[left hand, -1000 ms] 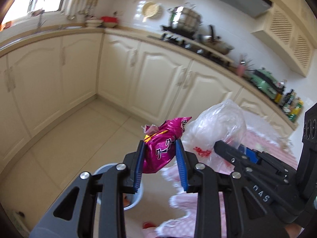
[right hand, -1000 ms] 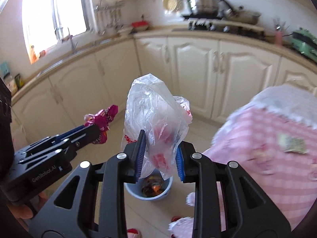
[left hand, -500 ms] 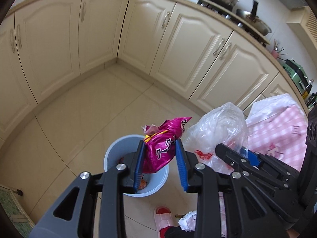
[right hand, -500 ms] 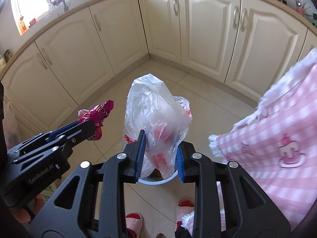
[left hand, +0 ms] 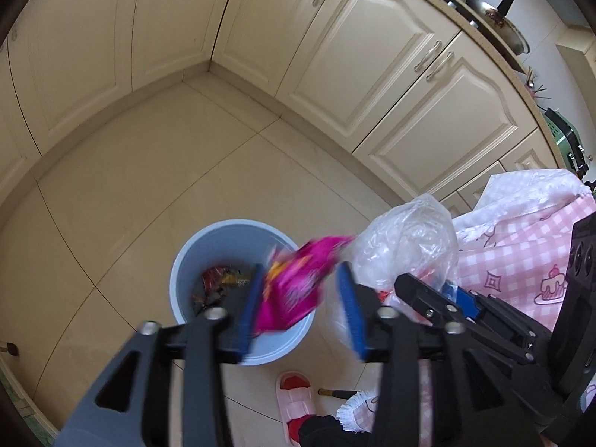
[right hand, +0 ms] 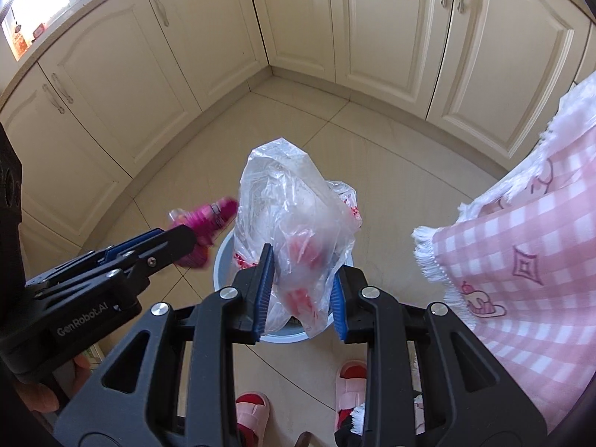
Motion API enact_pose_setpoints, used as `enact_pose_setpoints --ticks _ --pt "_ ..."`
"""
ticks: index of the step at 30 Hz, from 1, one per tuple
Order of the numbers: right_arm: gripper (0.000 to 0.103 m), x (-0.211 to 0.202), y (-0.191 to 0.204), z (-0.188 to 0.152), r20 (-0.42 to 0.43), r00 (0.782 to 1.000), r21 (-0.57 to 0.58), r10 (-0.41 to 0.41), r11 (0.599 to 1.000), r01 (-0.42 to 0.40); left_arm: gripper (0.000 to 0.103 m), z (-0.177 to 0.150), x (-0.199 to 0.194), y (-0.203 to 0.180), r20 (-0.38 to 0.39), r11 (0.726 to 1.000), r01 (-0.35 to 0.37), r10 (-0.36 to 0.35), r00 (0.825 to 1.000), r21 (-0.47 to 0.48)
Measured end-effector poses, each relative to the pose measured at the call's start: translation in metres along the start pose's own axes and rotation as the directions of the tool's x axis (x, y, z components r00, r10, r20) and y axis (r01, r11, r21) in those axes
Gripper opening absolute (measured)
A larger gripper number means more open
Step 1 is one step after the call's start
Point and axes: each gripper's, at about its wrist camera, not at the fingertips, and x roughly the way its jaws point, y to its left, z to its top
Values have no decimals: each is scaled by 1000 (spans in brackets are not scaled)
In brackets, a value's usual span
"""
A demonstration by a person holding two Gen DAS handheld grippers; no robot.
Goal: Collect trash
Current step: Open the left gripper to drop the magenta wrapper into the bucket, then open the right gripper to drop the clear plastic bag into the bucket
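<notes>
Trash bin [left hand: 238,290] sits below us while our left hand-held gripper [left hand: 298,309], jaws just widening, frees the magenta wrapper [left hand: 294,283] and our right hand-held gripper [right hand: 301,290] pinches the clear plastic bag [right hand: 294,216].

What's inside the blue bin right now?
The blue bin holds a few crumpled wrappers, red, orange and dark, on its floor. The magenta snack bag and left gripper cover its right side, so that part is unseen.

Place: home kitchen
Signs: cream cabinets [left hand: 376,59], pans [left hand: 499,22] on counter, tiled floor [left hand: 141,171], window sill [right hand: 44,18]
</notes>
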Motion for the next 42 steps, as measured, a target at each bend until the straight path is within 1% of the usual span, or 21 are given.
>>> enact_pose_setpoints --ticks 1,2,12,22,33,35,36,37,38,42 --pt "28 3 -1 0 -4 1000 3 1 1000 -1 61 0 1 1 4 1000 -13 13 1000 -6" --pt "28 6 1 2 -7 1000 5 1 1000 -1 62 0 0 2 11 1000 -19 20 1000 -8" --pt "28 27 5 4 -30 1000 8 10 1000 -10 62 -4 1 18 -11 998 -49 49 999 -43" --pt "29 35 6 7 -35 999 9 5 1000 -5 62 -6 0 27 -16 997 -42 41 999 -62" --pt "32 34 10 7 -7 1000 13 5 1000 -5 62 -7 -5 32 -8 996 -36 35 999 -87" --pt "35 34 12 7 -3 1000 15 3 1000 -3 62 -6 -5 34 -6 995 -37 37 999 -90" --pt "38 33 12 6 -2 1000 16 4 1000 -4 62 -6 -6 35 -6 995 -38 38 999 -91" --pt "43 33 11 5 0 1000 21 3 1000 -3 62 -6 -6 35 -4 995 -45 45 999 -92" --pt "47 32 10 4 4 1000 24 -1 1000 1 63 -6 -6 36 -3 995 -49 49 999 -91" --pt "47 30 9 7 7 1000 25 -6 1000 6 64 -5 -7 36 2 995 -60 60 998 -83"
